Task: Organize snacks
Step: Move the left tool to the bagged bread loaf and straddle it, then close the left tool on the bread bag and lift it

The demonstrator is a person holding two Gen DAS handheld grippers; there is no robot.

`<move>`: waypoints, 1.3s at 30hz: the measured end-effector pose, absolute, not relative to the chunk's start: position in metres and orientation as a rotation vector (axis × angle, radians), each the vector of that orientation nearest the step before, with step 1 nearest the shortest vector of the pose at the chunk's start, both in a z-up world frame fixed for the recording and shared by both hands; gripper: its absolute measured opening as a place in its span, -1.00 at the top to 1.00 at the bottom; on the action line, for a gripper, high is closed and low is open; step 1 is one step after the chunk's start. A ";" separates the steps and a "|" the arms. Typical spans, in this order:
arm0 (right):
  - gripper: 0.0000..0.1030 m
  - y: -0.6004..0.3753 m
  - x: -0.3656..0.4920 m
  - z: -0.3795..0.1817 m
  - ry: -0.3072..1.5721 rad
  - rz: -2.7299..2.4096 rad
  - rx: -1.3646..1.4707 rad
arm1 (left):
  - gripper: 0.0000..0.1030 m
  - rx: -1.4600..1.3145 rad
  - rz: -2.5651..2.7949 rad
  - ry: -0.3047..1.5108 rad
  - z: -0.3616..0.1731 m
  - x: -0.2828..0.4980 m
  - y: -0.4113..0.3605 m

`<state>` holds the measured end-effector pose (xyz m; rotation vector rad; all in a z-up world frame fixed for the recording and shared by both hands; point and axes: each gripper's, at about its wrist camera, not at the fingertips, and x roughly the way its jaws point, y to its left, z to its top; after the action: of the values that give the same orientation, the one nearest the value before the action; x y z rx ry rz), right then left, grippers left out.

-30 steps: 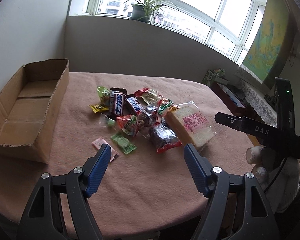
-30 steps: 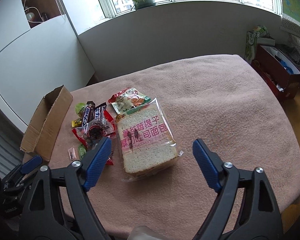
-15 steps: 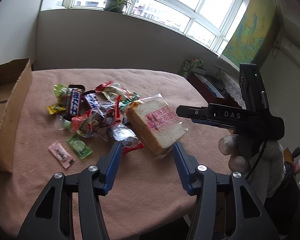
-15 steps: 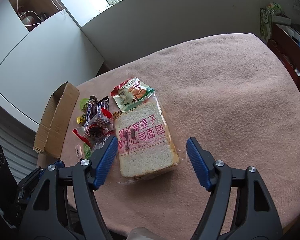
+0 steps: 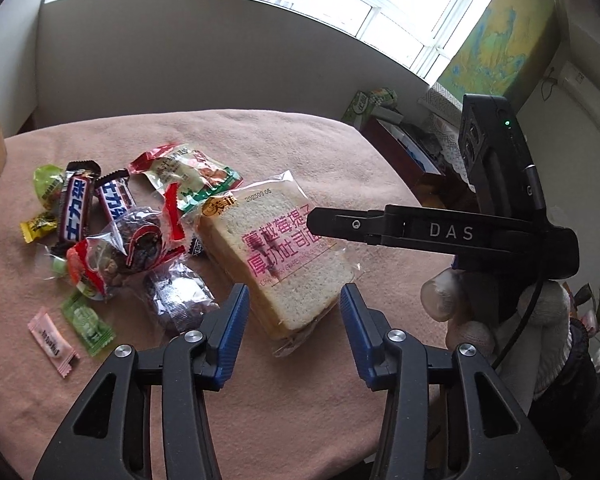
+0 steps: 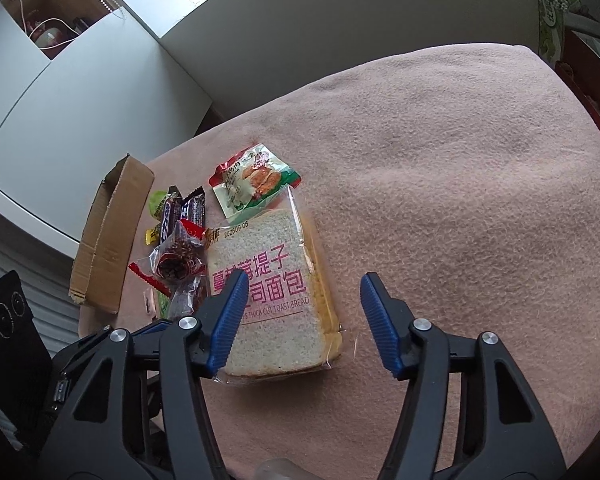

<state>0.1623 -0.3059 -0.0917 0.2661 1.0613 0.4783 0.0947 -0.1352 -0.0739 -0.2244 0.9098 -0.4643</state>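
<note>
Only from the left wrist: pink candy [image 5: 53, 342] beside bread pack [image 5: 278, 258].

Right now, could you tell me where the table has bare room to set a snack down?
The tablecloth is bare right of the bread bag, out to the table's edge. It is crowded left of the bread, where the snack pile reaches toward the cardboard box.
</note>
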 end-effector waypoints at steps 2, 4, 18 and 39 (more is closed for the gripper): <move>-0.18 -0.304 0.164 -0.093 1.069 0.484 0.253 | 0.15 -0.237 -0.457 0.929 -0.080 0.100 -0.137; -0.16 -0.301 0.164 -0.095 1.076 0.495 0.243 | 0.15 -0.243 -0.454 0.944 -0.084 0.104 -0.136; 0.09 -0.295 0.171 -0.104 1.123 0.556 0.260 | 0.15 -0.263 -0.439 0.991 -0.100 0.122 -0.134; 0.15 -0.286 0.132 -0.079 1.075 0.552 0.291 | 0.15 -0.230 -0.465 0.886 -0.067 0.097 -0.127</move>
<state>0.1318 -0.2865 -0.0786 0.2906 1.0753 0.5517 0.0974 -0.1271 -0.0674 -0.2296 0.8860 -0.4654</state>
